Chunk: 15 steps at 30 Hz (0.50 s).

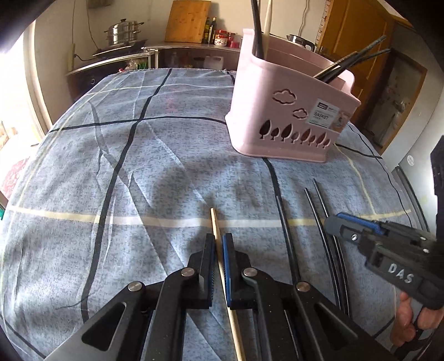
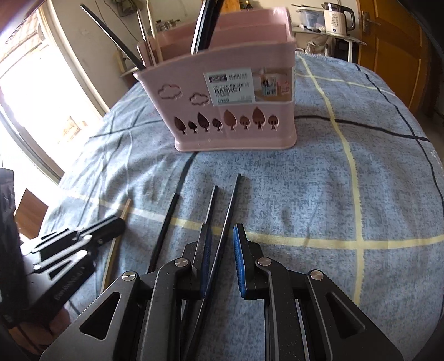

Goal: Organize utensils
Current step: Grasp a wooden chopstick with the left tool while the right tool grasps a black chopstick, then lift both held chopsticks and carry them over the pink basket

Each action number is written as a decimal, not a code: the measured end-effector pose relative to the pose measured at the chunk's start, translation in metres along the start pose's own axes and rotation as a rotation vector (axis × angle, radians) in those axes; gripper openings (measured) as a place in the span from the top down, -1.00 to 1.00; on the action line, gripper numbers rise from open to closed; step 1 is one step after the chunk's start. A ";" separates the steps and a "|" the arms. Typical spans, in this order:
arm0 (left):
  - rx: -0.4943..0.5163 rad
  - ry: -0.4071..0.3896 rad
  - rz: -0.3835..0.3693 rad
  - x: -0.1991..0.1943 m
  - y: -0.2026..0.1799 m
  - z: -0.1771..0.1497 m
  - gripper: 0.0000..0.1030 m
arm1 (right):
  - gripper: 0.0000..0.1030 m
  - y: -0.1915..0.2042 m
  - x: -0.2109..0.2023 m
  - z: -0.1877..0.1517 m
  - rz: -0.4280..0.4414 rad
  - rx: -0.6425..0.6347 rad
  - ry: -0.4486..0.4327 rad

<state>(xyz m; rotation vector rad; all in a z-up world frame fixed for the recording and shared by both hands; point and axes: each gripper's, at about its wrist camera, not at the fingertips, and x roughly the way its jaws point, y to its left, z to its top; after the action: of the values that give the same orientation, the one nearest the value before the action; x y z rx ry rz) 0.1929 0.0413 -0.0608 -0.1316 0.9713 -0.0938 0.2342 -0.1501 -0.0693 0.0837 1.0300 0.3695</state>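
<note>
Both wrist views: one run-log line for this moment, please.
left claw: shut on wooden chopstick | right claw: open around black chopstick | basket: holds chopsticks

A lived-in home kitchen, with a cloth-covered table at its centre.

Along the far wall a stacked steel steamer pot (image 1: 124,32) sits on a cooktop, next to a wooden cutting board (image 1: 188,20) propped upright, dark sauce bottles (image 1: 209,30) and red jars (image 1: 224,37) on a metal counter (image 1: 191,47). The right wrist view shows a white electric kettle (image 2: 337,18) on a side shelf and a wooden door (image 2: 388,41). The table wears a blue checked cloth (image 1: 166,155), and a pink plastic chopstick basket (image 1: 291,111) with a shop label stands on it. Bright daylight comes in from a window on one side.
</note>
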 end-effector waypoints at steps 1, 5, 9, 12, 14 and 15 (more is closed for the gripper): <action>-0.001 0.001 0.000 0.000 0.001 0.000 0.90 | 0.68 0.000 0.001 0.000 -0.001 -0.004 -0.009; -0.013 0.017 -0.005 0.000 0.003 0.001 0.88 | 0.76 0.003 -0.002 -0.003 -0.019 -0.028 0.008; 0.024 0.028 0.020 0.003 -0.006 0.003 0.88 | 0.84 0.001 -0.004 -0.006 -0.029 -0.024 0.025; 0.062 0.039 0.045 0.007 -0.012 0.007 0.88 | 0.84 0.007 0.000 0.001 -0.061 -0.044 0.041; 0.070 0.042 0.046 0.009 -0.013 0.009 0.88 | 0.84 0.010 0.004 0.005 -0.072 -0.060 0.042; 0.081 0.046 0.048 0.010 -0.014 0.010 0.88 | 0.84 0.010 0.005 0.006 -0.070 -0.059 0.041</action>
<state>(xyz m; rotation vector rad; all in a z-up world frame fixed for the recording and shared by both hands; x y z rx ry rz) 0.2064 0.0263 -0.0616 -0.0317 1.0144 -0.0919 0.2389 -0.1381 -0.0684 -0.0134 1.0592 0.3384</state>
